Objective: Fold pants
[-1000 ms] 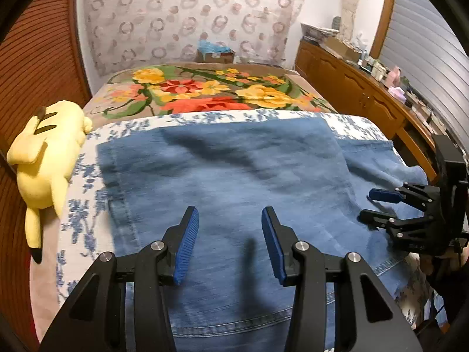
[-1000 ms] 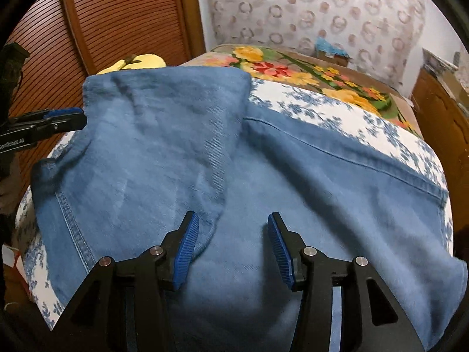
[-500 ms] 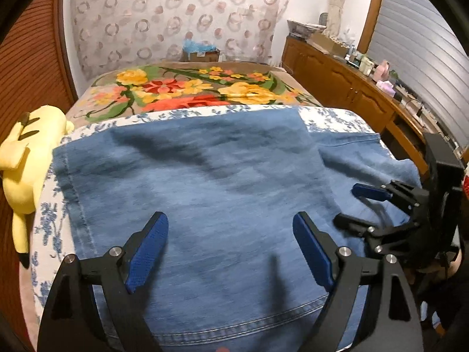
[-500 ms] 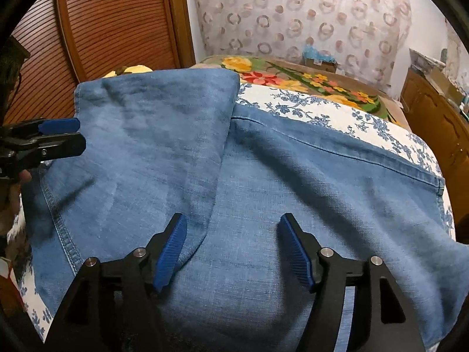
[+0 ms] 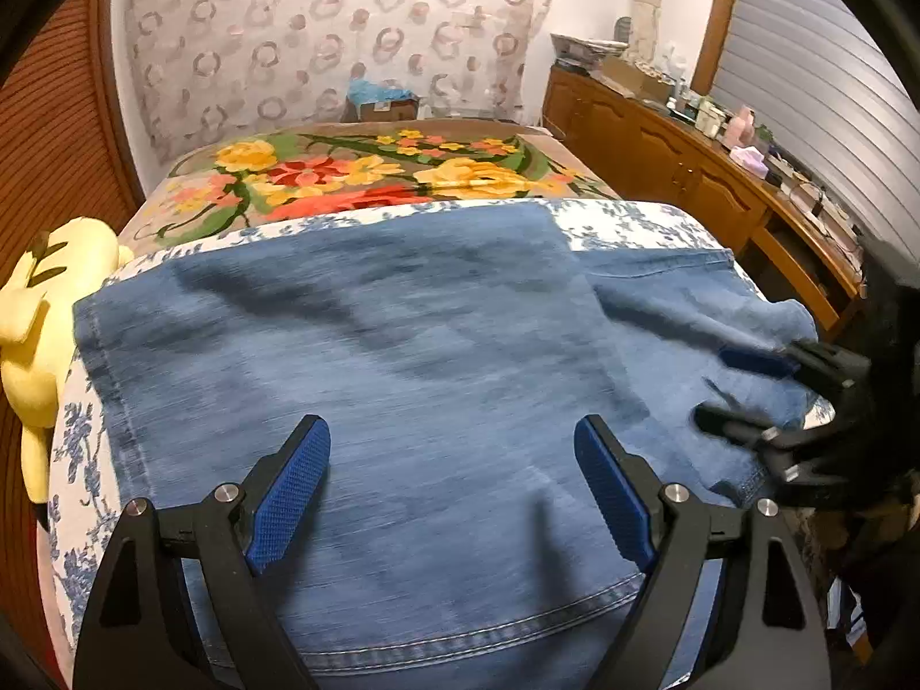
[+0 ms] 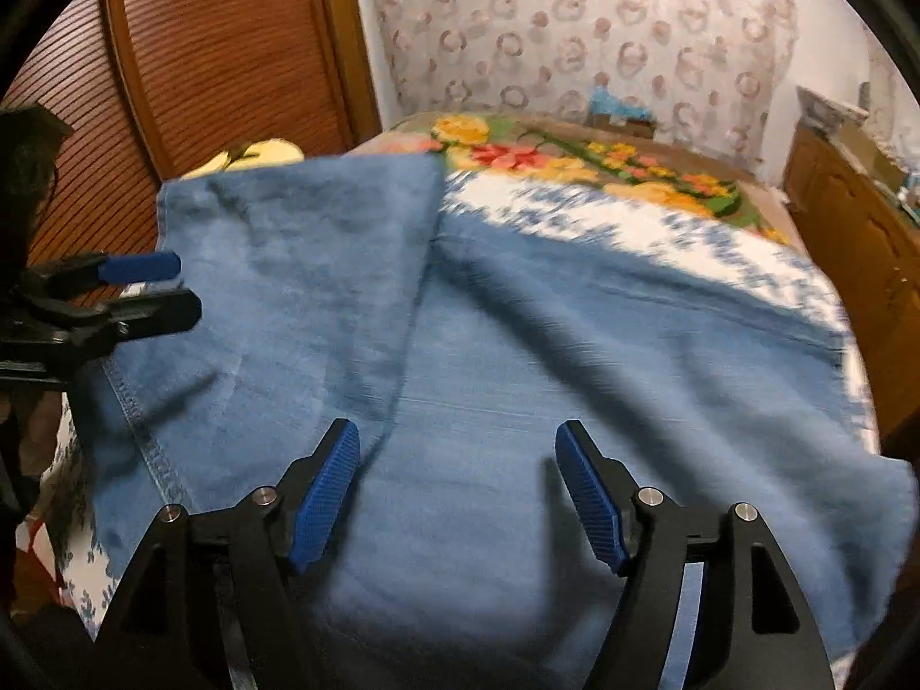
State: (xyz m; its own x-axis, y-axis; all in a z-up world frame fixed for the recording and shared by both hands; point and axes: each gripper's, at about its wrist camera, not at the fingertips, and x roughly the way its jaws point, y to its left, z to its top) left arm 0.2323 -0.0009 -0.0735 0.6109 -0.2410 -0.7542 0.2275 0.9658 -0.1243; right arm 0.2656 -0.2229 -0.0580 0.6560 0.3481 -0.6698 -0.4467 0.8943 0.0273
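Blue jeans (image 5: 402, 356) lie spread on the bed, one part folded over onto the other (image 6: 299, 264). My left gripper (image 5: 451, 443) hovers open just above the denim near the stitched hem at the front edge, nothing between its blue pads. The right gripper (image 6: 457, 437) is open too, low over the cloth beside the folded layer's edge. Each shows in the other's view: the right gripper (image 5: 742, 391) over the jeans' right end, the left gripper (image 6: 149, 287) at their left edge.
A yellow plush toy (image 5: 40, 310) lies at the bed's left side. A flowered blanket (image 5: 345, 172) covers the far half, with a blue-patterned white sheet (image 5: 621, 224) under the jeans. A wooden sideboard (image 5: 690, 172) with clutter runs along the right, and a louvred wooden door (image 6: 218, 57) stands left.
Both grippers' jaws have spread wider, off the denim. Both hands have shifted a little across the bed; the jeans lie as before.
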